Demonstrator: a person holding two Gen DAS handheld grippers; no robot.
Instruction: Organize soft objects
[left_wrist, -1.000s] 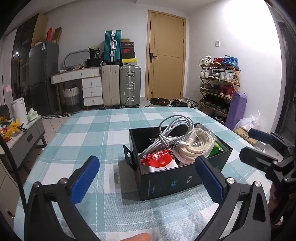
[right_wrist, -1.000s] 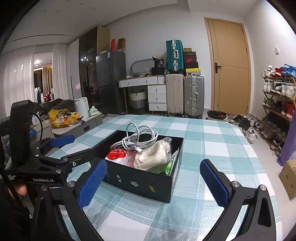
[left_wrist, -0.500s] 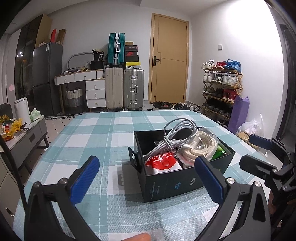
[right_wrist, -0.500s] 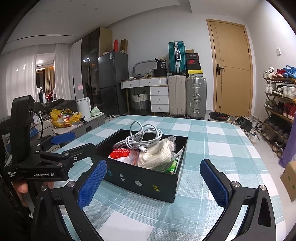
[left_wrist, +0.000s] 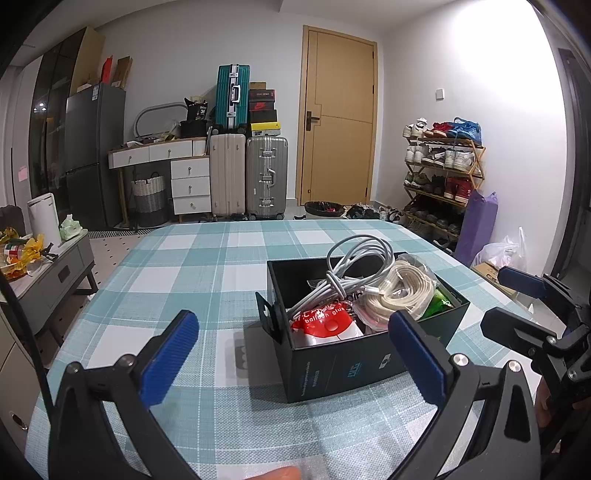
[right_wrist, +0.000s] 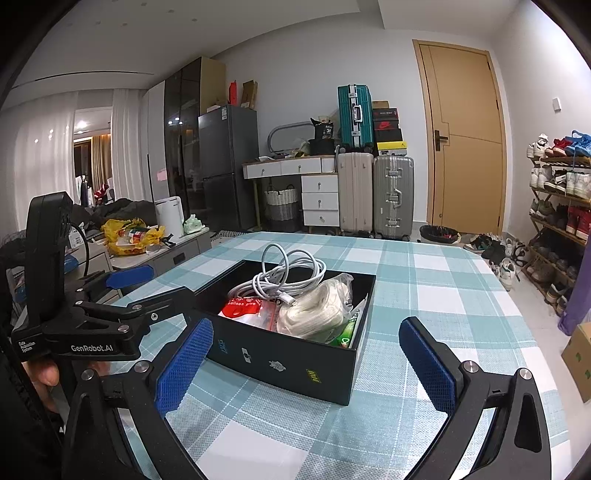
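Black box (left_wrist: 354, 365) holds our cables (left_wrist: 354, 262) and packets together on the table (left_wrist: 184, 258); both grippers' fingers (left_wrist: 168, 354) hang released, empty.

Both grippers seem to have drawn back slightly from the black box (left_wrist: 369, 365).

Your green packet (left_wrist: 438, 300) hides mostly under the cord bundle (left_wrist: 402, 288); box (right_wrist: 295, 354) logos are too small for you to read.
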